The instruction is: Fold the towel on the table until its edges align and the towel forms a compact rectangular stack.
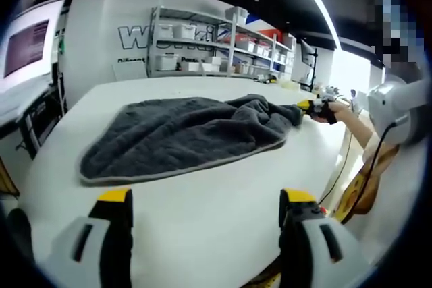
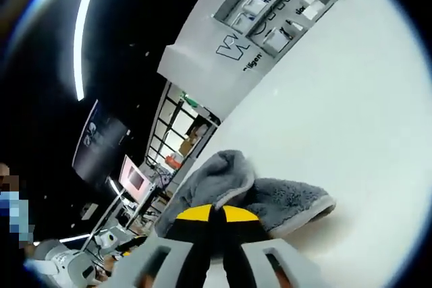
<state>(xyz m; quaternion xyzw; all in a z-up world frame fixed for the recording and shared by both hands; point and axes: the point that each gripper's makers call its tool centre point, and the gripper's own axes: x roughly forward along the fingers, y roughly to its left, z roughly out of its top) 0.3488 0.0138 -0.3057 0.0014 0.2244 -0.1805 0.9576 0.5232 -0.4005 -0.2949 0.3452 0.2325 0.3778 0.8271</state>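
— Towel (image 1: 185, 136) first: where does it sit for you in the left gripper view?

— You see it spread dark grey across the white table (image 1: 202, 234), its near edge running from about eight o'clock toward three o'clock, with a pale hem along that edge. The end toward two o'clock is rumpled and lifted into a bunch. Your left gripper (image 1: 206, 202) rises from six o'clock with its yellow-tipped jaws spread wide apart and nothing between them, above bare tabletop well short of the cloth.

— And the other tool?

— You can spot your right gripper (image 1: 312, 107) at roughly two o'clock, touching the bunched corner of the towel, with a forearm reaching in behind it from three o'clock. Shelving (image 1: 216, 48) with white bins stands beyond the table at twelve o'clock, and a screen (image 1: 27, 45) hangs at ten o'clock.

— Now the right gripper view?

— You look along the right gripper (image 2: 214, 215) from six o'clock: its two yellow-tipped jaws are pressed together, clamped on a fold of the towel (image 2: 270, 200) that rises just past the tips. The cloth lies from the centre toward four o'clock on the table (image 2: 351, 99), hem showing at its outer edge. The view is rolled, so the shelving (image 2: 283, 11) sits at one o'clock.
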